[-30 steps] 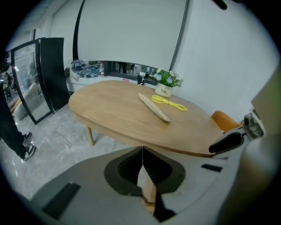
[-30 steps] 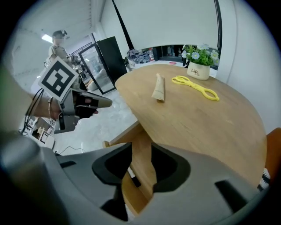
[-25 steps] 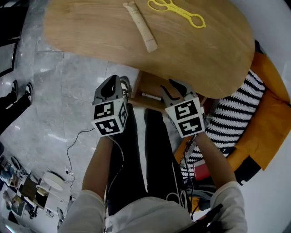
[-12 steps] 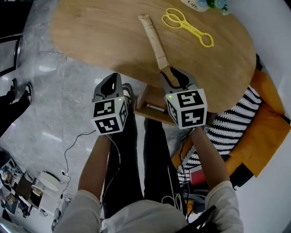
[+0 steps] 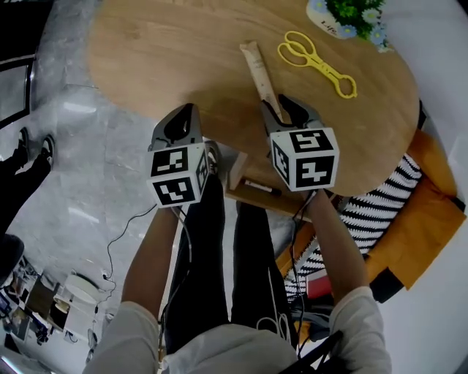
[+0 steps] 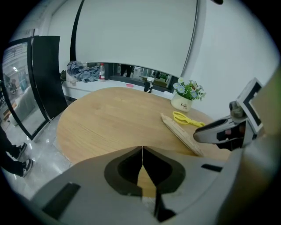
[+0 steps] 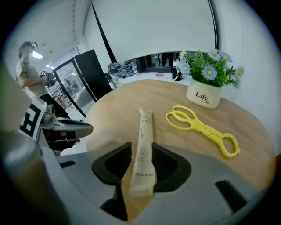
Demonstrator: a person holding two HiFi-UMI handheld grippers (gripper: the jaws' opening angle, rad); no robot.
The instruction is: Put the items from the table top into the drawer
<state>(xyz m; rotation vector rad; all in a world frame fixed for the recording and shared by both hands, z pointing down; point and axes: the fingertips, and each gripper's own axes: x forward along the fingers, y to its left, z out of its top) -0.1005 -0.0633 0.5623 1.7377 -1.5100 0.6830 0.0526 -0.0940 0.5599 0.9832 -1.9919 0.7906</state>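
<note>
While the wooden table (image 5: 168,66) carried a white pot (image 5: 322,14) of flowers, its open drawer (image 5: 238,172) below held one dark pen (image 5: 262,188). The right gripper (image 5: 281,107) was clamped on the paper packet (image 5: 259,69) lying on the table near the yellow scissors (image 5: 316,58); the left gripper (image 5: 183,117) was closed and empty.

Both forearms stretched forward side by side, left gripper (image 5: 183,117) at the near left, jaws pressed together and empty, right gripper (image 5: 287,107) slightly farther, jaws closed on a paper packet (image 7: 145,145).
</note>
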